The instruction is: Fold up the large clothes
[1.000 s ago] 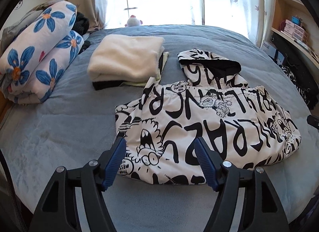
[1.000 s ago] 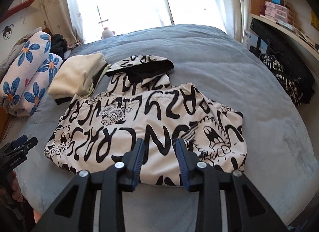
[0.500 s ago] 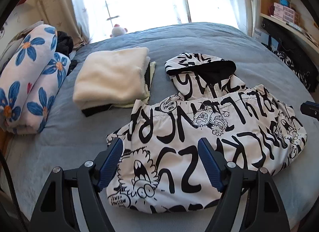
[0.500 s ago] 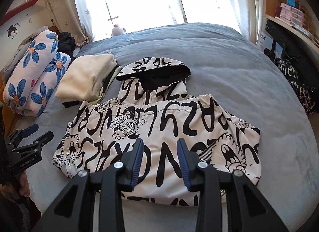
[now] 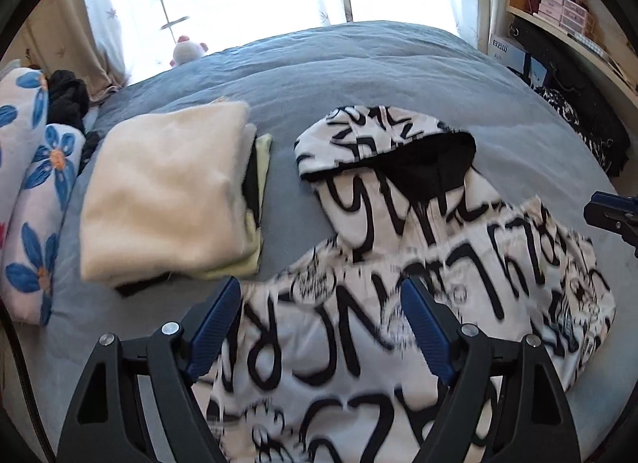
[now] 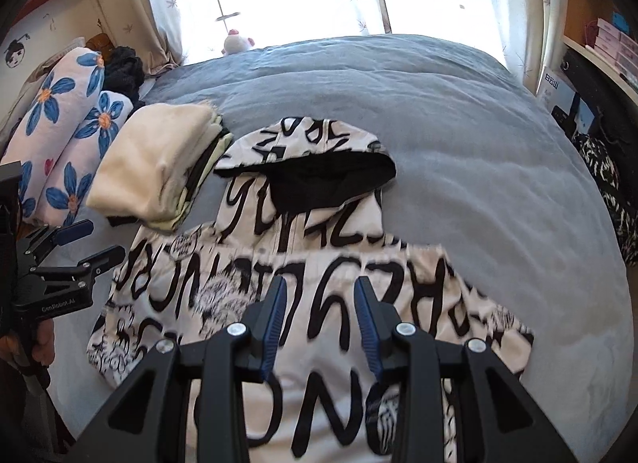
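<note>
A white hoodie with black graffiti lettering [image 5: 398,323] lies folded on the grey bed, its black-lined hood [image 5: 398,152] pointing to the window. It also shows in the right wrist view [image 6: 319,283]. My left gripper [image 5: 323,299] is open and empty, above the hoodie's left part. My right gripper [image 6: 321,295] is open with a narrower gap, empty, above the hoodie's middle. The left gripper shows at the left edge of the right wrist view [image 6: 87,242].
A stack of folded clothes with a cream top [image 5: 167,200] lies left of the hoodie. Rolled floral bedding [image 5: 32,192] lies at the far left. A plush toy [image 6: 237,42] sits by the window. Shelves and dark bags [image 6: 598,136] stand on the right.
Both grippers have moved forward over the hoodie toward its hood. Their openings have not changed. The hoodie has not moved.
</note>
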A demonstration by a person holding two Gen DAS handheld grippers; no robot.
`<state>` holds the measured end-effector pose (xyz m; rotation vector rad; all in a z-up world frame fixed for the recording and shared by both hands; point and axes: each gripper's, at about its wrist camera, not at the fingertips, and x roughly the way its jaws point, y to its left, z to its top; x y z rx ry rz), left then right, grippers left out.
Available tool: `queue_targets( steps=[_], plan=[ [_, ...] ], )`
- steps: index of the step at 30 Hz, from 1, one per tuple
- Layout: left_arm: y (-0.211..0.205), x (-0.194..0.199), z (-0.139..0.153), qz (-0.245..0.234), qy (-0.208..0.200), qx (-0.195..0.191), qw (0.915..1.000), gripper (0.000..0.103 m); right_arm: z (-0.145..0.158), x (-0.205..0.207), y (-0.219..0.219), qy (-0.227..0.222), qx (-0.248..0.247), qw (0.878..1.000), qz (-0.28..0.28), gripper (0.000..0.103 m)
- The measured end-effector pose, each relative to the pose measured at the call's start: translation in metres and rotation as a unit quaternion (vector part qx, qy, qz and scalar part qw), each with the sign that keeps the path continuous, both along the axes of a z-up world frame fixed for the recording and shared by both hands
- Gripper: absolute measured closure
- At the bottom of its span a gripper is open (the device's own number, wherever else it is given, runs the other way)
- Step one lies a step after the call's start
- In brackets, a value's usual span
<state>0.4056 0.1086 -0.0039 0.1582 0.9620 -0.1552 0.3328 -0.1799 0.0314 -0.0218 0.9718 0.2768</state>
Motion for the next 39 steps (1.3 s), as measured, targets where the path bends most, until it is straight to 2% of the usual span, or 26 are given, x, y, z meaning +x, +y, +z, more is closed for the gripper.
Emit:
queue_targets(
  steps=[3,5,7,10,15,18,22,29,34,35,36,37,38,39],
  plan=[
    [-0.006,0.050,0.000,-0.011,0.009,-0.014,0.9998,0.022,0.001,0.047,-0.005,0.019,0.025,0.999,-0.008,0.064],
    [-0.011,0.081,-0.002,-0.015,0.015,-0.024,0.9995,0.022,-0.001,0.079,-0.008,0.022,0.036,0.999,-0.013,0.050],
    [-0.016,0.112,-0.008,-0.021,0.026,-0.040,0.9986,0.022,-0.007,0.110,-0.012,0.025,0.041,0.999,-0.021,0.046],
    [-0.024,0.154,-0.025,-0.016,0.037,-0.049,0.9980,0.022,-0.021,0.152,-0.016,0.039,0.060,0.997,-0.035,0.046],
    [-0.027,0.202,-0.063,-0.004,0.062,-0.069,0.9957,0.022,-0.066,0.216,-0.030,0.075,0.094,0.990,-0.068,0.046],
    [-0.021,0.224,-0.090,0.014,0.082,-0.083,0.9931,0.022,-0.093,0.241,-0.034,0.093,0.110,0.986,-0.078,0.046],
    [-0.010,0.242,-0.117,0.023,0.108,-0.126,0.9859,0.022,-0.122,0.266,-0.033,0.115,0.121,0.983,-0.077,0.046],
    [-0.002,0.260,-0.157,0.019,0.137,-0.174,0.9750,0.022,-0.149,0.288,-0.028,0.129,0.109,0.983,-0.070,0.046],
    [0.003,0.266,-0.166,0.020,0.121,-0.198,0.9724,0.022,-0.159,0.298,-0.026,0.134,0.126,0.981,-0.062,0.046],
    [0.002,0.267,-0.165,0.020,0.116,-0.197,0.9732,0.026,-0.159,0.298,-0.025,0.136,0.127,0.981,-0.063,0.046],
    [0.001,0.268,-0.164,0.018,0.111,-0.194,0.9745,0.037,-0.158,0.299,-0.022,0.134,0.126,0.981,-0.056,0.048],
    [0.000,0.268,-0.163,0.017,0.109,-0.193,0.9750,0.043,-0.157,0.299,-0.020,0.132,0.120,0.983,-0.050,0.060],
    [-0.001,0.269,-0.161,0.017,0.104,-0.190,0.9762,0.060,-0.156,0.298,-0.017,0.130,0.113,0.984,-0.044,0.076],
    [-0.004,0.268,-0.158,0.016,0.099,-0.184,0.9778,0.082,-0.155,0.297,-0.014,0.127,0.108,0.985,-0.036,0.081]
  ],
)
